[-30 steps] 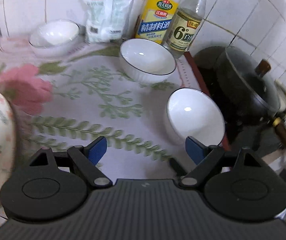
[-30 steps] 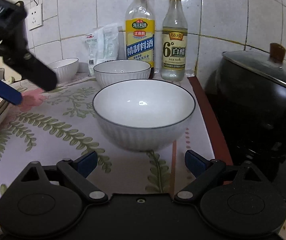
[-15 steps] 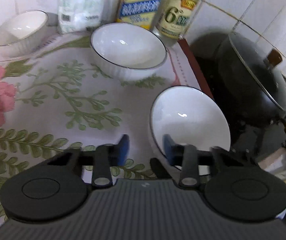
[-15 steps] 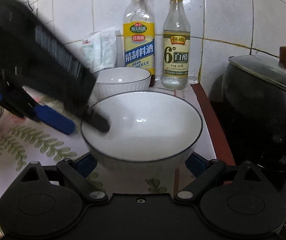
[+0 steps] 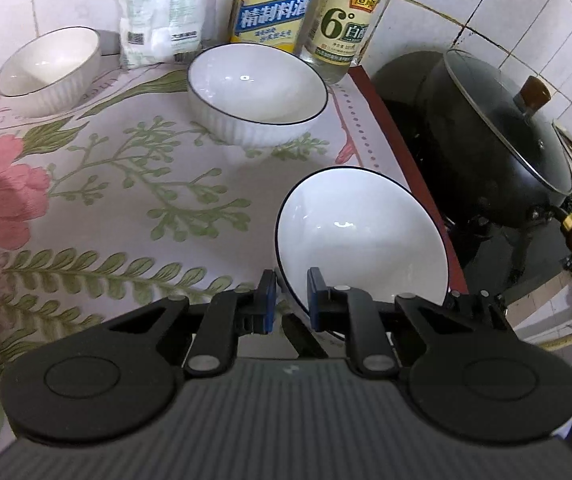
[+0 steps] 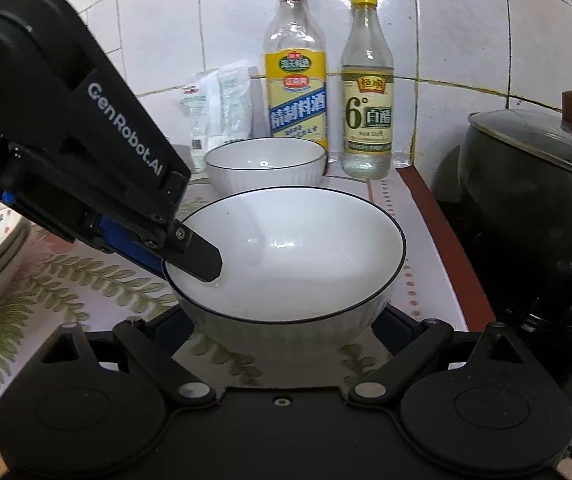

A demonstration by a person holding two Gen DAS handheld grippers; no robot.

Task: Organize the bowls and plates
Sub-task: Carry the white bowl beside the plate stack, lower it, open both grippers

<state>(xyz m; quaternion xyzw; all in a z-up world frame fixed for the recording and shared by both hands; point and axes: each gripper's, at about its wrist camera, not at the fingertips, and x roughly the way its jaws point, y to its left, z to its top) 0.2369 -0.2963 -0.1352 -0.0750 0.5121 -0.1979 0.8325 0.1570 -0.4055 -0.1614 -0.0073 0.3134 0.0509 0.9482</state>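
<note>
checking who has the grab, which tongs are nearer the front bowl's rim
Left. The left tongs pinch the near bowl at its left rim, one finger inside and one outside. The right tongs sit open around its base, with no visible contact.

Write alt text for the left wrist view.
The left gripper pinches the near rim of a white bowl at the table's right edge. Two more white bowls, two bottles and a packet stand by the tiled wall; a black pot sits right.
</note>
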